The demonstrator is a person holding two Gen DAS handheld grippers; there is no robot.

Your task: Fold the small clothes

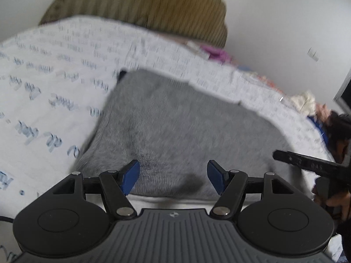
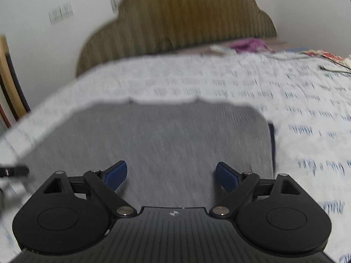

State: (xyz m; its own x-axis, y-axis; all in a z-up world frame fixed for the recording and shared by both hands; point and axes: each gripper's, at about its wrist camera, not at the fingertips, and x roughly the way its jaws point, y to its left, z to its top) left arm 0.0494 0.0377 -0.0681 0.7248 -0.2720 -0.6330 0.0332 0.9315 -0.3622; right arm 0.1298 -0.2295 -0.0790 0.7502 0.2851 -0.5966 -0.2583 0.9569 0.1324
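The grey garment (image 1: 179,127) lies flat on the printed bedsheet (image 1: 43,70) — its long axis running across both views. Left gripper (image 1: 173,177) and right gripper (image 2: 171,177) hover over its near edge, jaws wide, empty — bare sheet all around.

Motion blur smears the bedsheet (image 1: 54,83) print and far clutter (image 2: 324,57) beyond reading.

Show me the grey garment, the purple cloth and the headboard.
grey garment (image 2: 153,135): right wrist view, middle of its flat top.
purple cloth (image 2: 249,43): right wrist view, centre of the bunch.
headboard (image 2: 179,19): right wrist view, ribbed front.
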